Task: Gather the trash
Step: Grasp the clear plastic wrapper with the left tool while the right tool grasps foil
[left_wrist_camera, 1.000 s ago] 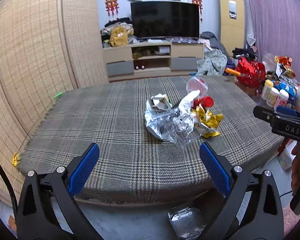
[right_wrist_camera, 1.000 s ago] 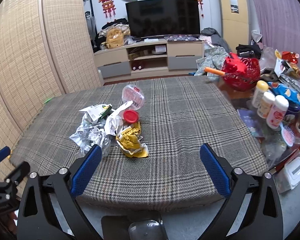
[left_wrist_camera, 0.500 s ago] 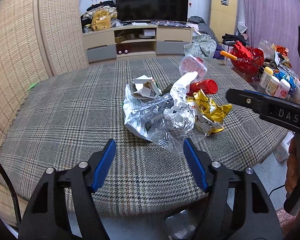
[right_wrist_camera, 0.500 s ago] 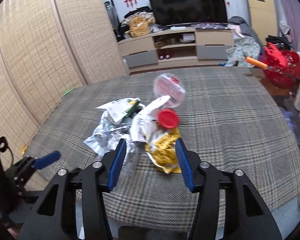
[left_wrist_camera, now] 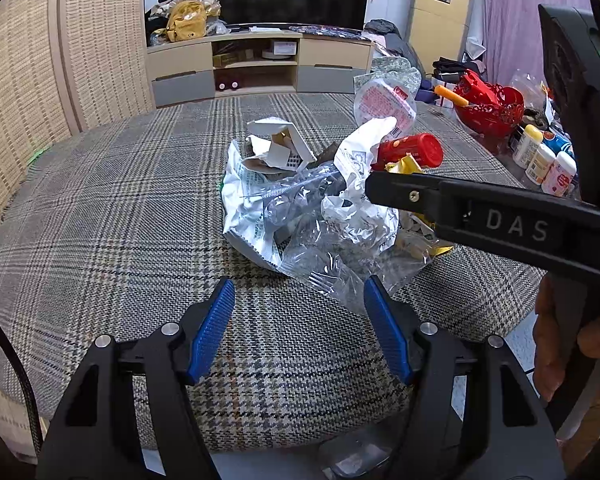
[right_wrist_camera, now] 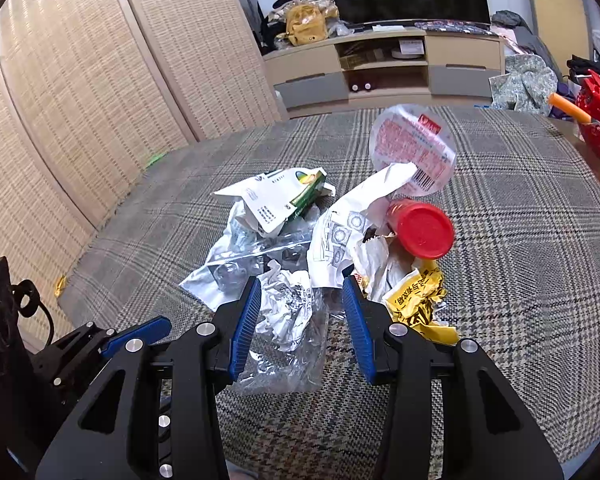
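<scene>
Two views: from the left wrist, the left gripper (left_wrist_camera: 299, 312) hangs near the heap of crumpled wrappers (left_wrist_camera: 320, 200) mid-table, jaws half open and empty, lined up on its clear near edge. From the right wrist, the right gripper (right_wrist_camera: 300, 316) straddles the crumpled white paper wad (right_wrist_camera: 286, 304), jaws partly open, apparently poised to pinch; the red-capped bottle (right_wrist_camera: 422, 229) lies just right.

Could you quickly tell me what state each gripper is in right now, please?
Left gripper: open, holding nothing, just short of the clear plastic wrap.
Right gripper: open, jaws either side of the crumpled white paper, not clamped.

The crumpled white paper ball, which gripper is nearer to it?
Right. The right gripper straddles the crumpled paper ball; the left gripper sits short of the pile's near edge.
</scene>
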A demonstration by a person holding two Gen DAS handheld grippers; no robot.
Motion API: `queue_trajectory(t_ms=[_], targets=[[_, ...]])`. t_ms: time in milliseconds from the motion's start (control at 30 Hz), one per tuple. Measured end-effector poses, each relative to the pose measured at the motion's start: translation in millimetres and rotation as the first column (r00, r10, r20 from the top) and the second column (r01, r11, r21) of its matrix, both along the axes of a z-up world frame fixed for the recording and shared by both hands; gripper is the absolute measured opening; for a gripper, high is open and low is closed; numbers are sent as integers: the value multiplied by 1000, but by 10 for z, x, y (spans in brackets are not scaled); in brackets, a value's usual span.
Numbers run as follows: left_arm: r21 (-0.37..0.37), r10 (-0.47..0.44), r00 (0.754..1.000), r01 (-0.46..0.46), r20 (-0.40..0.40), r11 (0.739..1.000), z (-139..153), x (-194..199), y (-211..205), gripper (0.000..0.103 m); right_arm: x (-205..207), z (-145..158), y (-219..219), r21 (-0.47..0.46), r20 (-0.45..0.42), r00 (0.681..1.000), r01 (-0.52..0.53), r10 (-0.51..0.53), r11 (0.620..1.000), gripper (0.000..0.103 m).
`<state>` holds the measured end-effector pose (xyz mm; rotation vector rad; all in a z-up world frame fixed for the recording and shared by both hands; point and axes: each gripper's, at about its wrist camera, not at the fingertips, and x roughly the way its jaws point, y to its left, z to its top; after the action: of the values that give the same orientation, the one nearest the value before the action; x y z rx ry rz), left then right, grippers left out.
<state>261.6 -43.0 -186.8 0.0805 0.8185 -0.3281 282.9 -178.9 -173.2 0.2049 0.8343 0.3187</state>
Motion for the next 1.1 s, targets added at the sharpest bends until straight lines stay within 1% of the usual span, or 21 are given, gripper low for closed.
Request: queue_trajectory(t_ms=[100,167,233,300,367,533,567,600,733,833,933,1100], targets=[[-19,-13,1000,13,-15,1000,-50,43,-12,57,41,-85,30,-3,-17,1000,-11,11,1000,43],[-28,-26,999,25,-21,999,-76,72,-37,52,63,-118,62,-6,-25,999,-22,22,1000,36],[-35,-37,999,36,-26,999,-103,89,-48,48,64,-148,91,-7,-35,999,-37,36,999,22],[-48,-47,998,45,-35,998,-130,110,-63,44,40,-152,96,-9,-33,999,-38,38,999,20],[-57,-58,997,56,-44,997,-157,122,-85,35,35,-147,64,-5,-32,999,-35,35,999,18],[-57,-76,996,73,-55,996,-203,125,-133,29,32,-131,-47,6,-30,999,-10,10,1000,17],[-58,-77,995,74,-56,996,-214,124,-139,26,24,-122,-63,7,-28,1000,-7,7,1000,16],[-62,-79,995,76,-60,995,-224,125,-145,18,11,-117,-84,10,-24,1000,-7,7,1000,16],[-71,-79,994,74,-69,995,-238,116,-145,16,-61,-5,-141,17,4,1000,-4,4,1000,16],[-78,-68,996,64,-56,995,-178,75,-126,13,-137,102,-212,19,28,1000,4,-4,1000,16],[-72,-62,998,59,-33,996,-44,-7,-114,13,-222,234,-261,24,54,998,16,-17,1000,16],[-74,-53,998,56,36,996,295,-269,-93,12,-450,482,-338,23,101,994,33,-35,999,16]])
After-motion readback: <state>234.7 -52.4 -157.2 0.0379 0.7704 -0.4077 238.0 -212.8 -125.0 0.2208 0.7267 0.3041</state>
